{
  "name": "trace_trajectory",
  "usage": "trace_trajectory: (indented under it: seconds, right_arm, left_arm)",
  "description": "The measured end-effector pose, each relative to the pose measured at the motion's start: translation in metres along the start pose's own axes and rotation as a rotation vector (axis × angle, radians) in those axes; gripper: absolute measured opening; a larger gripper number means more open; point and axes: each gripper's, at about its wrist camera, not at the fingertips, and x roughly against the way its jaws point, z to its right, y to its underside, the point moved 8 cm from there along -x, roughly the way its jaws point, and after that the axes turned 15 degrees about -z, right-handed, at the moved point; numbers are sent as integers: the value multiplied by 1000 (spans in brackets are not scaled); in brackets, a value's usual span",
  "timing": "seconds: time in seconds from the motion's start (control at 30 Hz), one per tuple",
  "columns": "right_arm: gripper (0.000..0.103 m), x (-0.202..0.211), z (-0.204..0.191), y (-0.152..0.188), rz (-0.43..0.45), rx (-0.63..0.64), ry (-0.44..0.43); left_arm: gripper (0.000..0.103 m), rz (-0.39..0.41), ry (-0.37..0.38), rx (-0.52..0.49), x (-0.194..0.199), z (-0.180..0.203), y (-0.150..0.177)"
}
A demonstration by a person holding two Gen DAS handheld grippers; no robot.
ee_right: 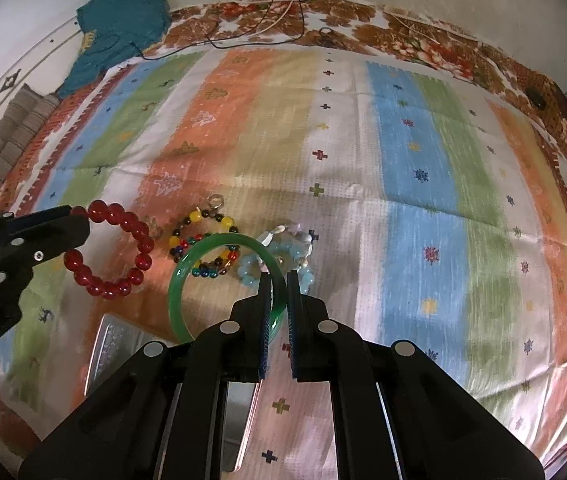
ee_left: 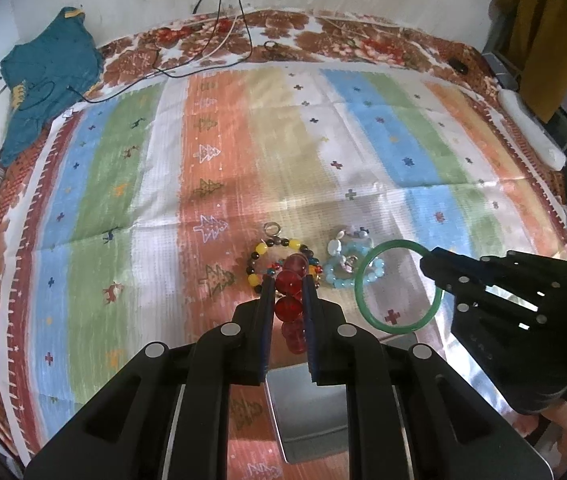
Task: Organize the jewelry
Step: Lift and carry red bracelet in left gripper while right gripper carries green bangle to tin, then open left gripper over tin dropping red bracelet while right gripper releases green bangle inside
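My left gripper [ee_left: 288, 280] is shut on a red bead bracelet [ee_left: 290, 282], held above the striped cloth; the bracelet also shows in the right wrist view [ee_right: 117, 250]. My right gripper [ee_right: 279, 278] is shut on a green bangle [ee_right: 219, 280], held over the cloth; the bangle also shows in the left wrist view [ee_left: 397, 286]. A multicoloured bead bracelet [ee_left: 279, 258], a pale blue bead bracelet [ee_left: 347, 268] and a small ring [ee_left: 271, 228] lie on the cloth ahead. A metal tin [ee_left: 307, 416] sits below my grippers.
A teal garment [ee_left: 49, 76] lies at the far left. Black and white cables [ee_left: 219, 40] run along the far edge. A white object [ee_left: 531, 128] lies at the right edge. A striped cushion [ee_right: 11, 136] is at the left.
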Motion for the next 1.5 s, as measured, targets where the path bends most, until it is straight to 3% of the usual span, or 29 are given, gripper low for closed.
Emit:
trace_trajectory:
  seconds: [0.63,1.0,1.07,1.13,1.17,1.5]
  right_arm:
    - [9,32,-14,44,74,19,-15]
    - [9,29,-23,64,49,41,-56]
    - [13,29,-25,65,50,47,-61]
    - [31,28,-22,64,53,42,-21]
    - [34,27,-20,65,51,38,-10]
    - [34,17,-3,60,16,-13,16]
  left_arm:
    - [13,68,12,-29,31,11,48]
    - [13,60,25,-39,33,14,71]
    - [14,42,20,-28,29,12,72]
    - [14,52,-1,-16,30,8,71]
    - [17,55,-6,-5,30,5,69]
    - [35,41,-32,18,25,-7,66]
